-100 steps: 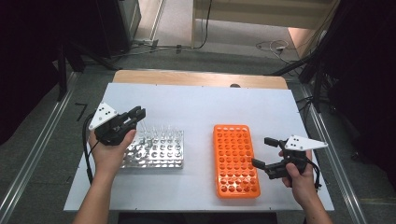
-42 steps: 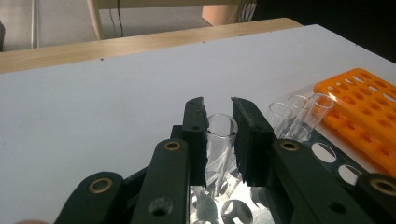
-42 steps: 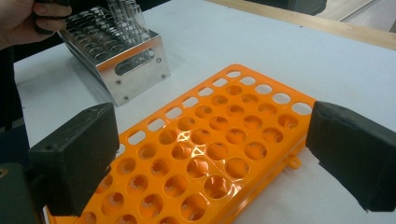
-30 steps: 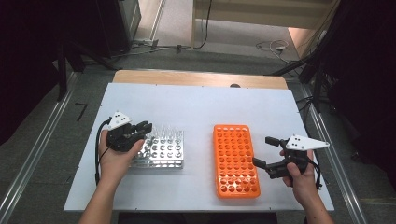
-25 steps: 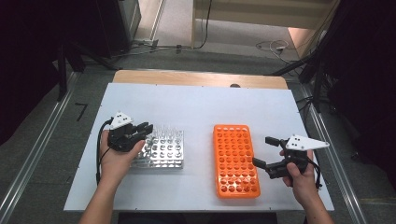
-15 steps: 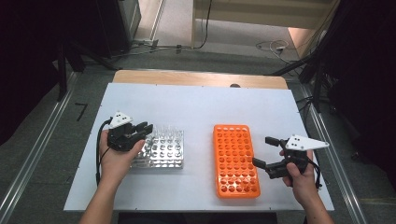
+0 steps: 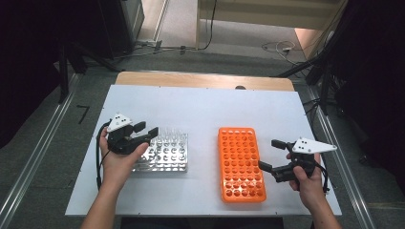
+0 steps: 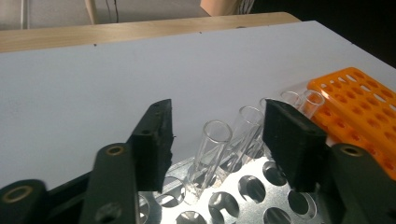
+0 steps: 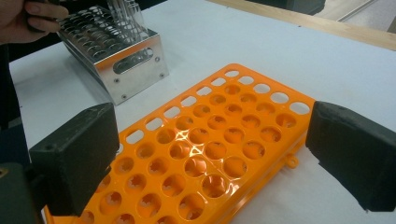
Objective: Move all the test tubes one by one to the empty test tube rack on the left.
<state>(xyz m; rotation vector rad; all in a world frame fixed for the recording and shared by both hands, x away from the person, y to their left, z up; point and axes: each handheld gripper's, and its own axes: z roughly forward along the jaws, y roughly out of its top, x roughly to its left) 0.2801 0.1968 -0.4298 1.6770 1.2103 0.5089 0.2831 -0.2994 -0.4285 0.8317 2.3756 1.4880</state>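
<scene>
White table (image 7: 205, 109): L gripper (image 8: 217, 135) open.

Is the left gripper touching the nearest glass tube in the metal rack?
Apart. The left gripper view shows the left gripper open, with bare gaps either side of the glass tube.

No legible text, labels or nos. anywhere

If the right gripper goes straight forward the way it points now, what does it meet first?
Most likely the orange rack. The right gripper has open jaws that point across it, with nothing between them. The metal rack stands farther along, so it would come later.
</scene>
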